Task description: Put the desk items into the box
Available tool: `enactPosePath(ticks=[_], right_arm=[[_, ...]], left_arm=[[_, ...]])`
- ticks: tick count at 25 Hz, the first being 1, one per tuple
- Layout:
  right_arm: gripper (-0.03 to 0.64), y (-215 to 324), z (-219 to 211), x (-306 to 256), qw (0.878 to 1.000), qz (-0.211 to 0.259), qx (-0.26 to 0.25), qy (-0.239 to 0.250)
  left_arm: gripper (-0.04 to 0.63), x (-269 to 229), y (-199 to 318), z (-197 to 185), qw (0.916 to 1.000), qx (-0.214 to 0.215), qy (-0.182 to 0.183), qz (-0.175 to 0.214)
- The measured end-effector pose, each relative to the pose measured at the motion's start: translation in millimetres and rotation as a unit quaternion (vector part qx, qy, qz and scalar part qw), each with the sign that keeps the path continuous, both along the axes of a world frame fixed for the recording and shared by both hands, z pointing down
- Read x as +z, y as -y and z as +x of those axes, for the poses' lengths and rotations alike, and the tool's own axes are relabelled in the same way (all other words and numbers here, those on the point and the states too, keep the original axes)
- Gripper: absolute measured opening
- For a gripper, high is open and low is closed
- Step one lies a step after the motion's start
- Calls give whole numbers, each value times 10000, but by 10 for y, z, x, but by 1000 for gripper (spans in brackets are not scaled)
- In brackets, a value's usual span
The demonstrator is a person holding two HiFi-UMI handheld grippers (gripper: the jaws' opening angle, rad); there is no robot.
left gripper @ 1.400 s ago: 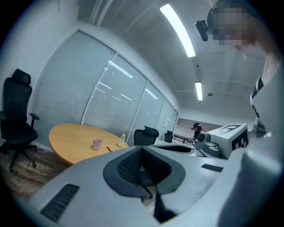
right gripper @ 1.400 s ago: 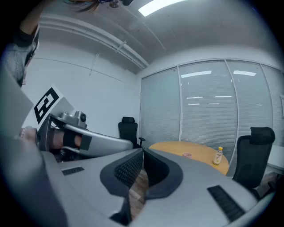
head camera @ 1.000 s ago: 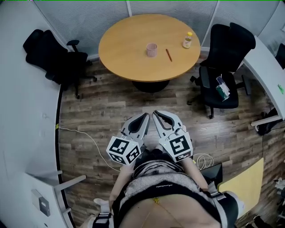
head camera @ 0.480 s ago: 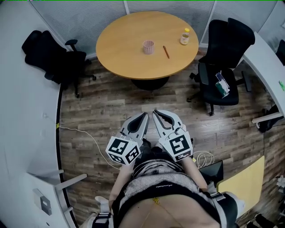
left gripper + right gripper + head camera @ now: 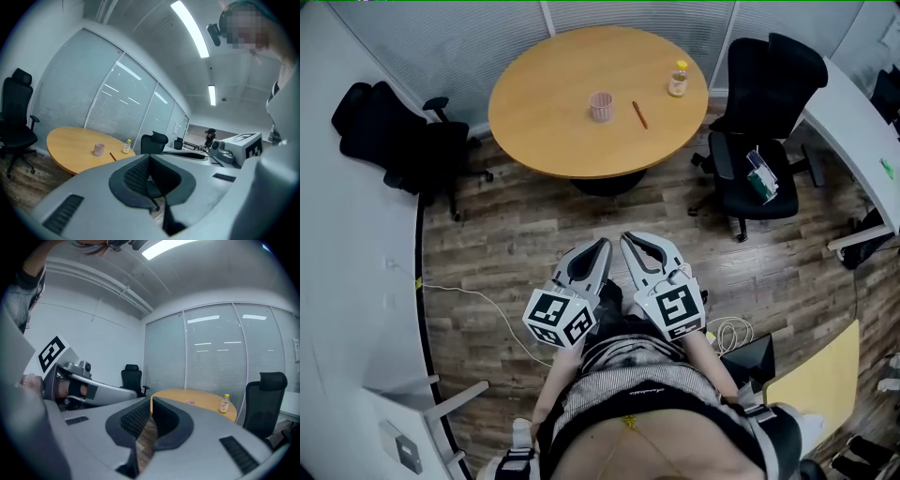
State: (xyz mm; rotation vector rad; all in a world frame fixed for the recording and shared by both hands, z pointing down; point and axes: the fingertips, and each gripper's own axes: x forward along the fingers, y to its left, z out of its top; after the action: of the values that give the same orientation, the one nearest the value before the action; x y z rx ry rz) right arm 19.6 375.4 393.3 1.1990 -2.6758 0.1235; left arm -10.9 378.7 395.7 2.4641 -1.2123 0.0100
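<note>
Status: left gripper [image 5: 600, 251] and right gripper [image 5: 630, 244] are hanging side by side just in front of the person's torso [image 5: 633, 394], tips pointing to 12 o'clock. Both pairs of jaws are pressing together with nothing between them; the right gripper view is showing only a sliver of floor through the right pair. The dark wood-plank floor [image 5: 534, 225] is lying under them. Well apart at 12 o'clock, the round light-wood table [image 5: 544, 112] is carrying the desk items. A pink ribbed cup [image 5: 601, 106] is standing near its middle. A thin reddish-brown pencil [image 5: 639, 114] is lying just beside the cup at its 3 o'clock, not touching. A small clear bottle with a yellow cap [image 5: 678, 79] is standing near the rim at the cup's 2 o'clock. A black office chair [image 5: 764, 112] is standing at the table's 3 o'clock, and a second black office chair [image 5: 394, 136] at its 9 o'clock. A coiled white cable [image 5: 727, 334] is lying on the floor at the grippers' 4 o'clock.
</note>
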Motion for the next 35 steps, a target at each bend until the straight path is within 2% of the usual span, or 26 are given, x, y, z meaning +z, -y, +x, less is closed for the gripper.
enactPosePath(ticks=[17,35], right_arm=[[29,1141,-351,18,9995,7,288,-128],[29,1761,-610,126,9979,-65,621,-154]], left_arm=[[18,53,1136,-304,9988,444,-197,-27],[18,151,1733,-546,9965,789,-234,-120]])
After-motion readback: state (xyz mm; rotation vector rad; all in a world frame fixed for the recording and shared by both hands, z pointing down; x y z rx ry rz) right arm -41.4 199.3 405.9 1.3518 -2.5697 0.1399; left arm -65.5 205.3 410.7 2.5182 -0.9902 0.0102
